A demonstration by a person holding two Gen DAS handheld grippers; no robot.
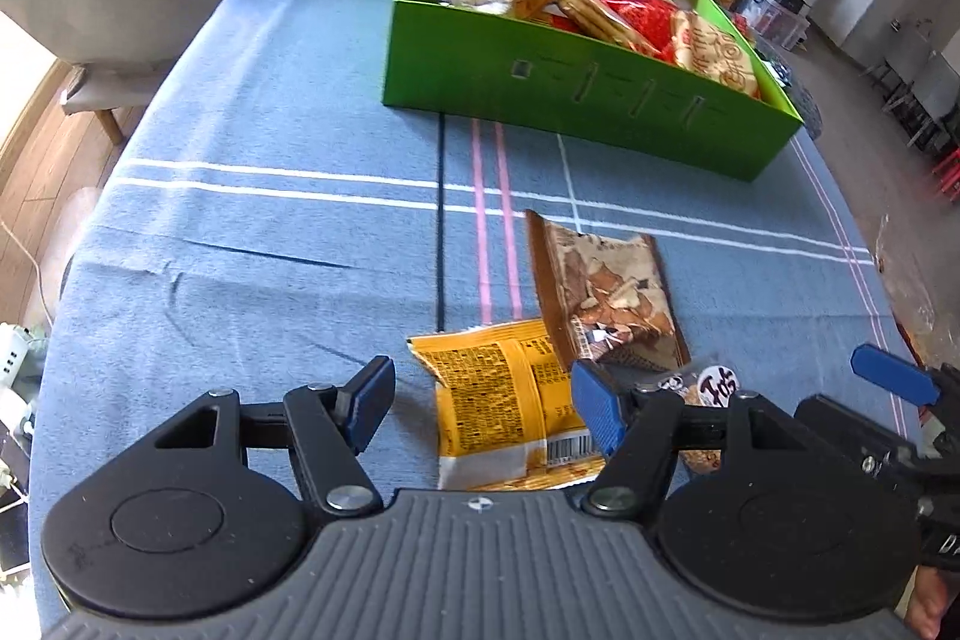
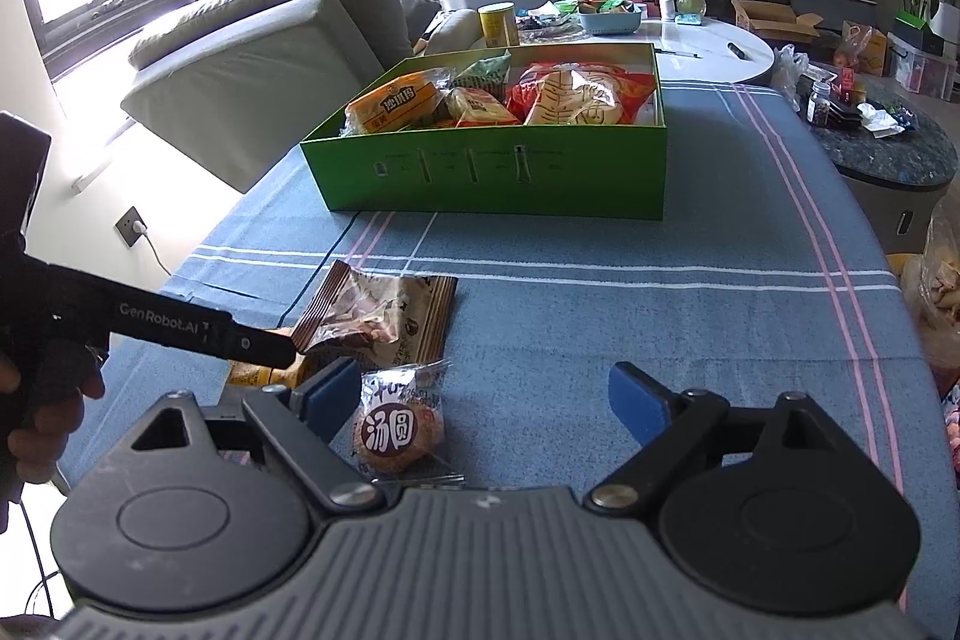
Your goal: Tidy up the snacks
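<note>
Our green box (image 2: 492,184), already holding several packets, sits well beyond three loose snacks. Nearest it lies the brown packet (image 1: 606,298), then the yellow packet (image 1: 504,400) under our open, empty left gripper (image 1: 480,403); the round cake (image 2: 399,430) waits inside our open right gripper (image 2: 492,403), ready for gripping.

My bench wears a blue cloth (image 2: 600,340) crossed by white and pink stripes. The box (image 2: 498,184) on it is bright green, filled with orange and red packets. The nearer snacks: a yellow packet (image 1: 498,400) with black print, a brown wrapper (image 1: 606,292), and a clear-wrapped round one (image 2: 399,430) with a brown label. My tools' pads (image 2: 636,400) are blue on black arms.
</note>
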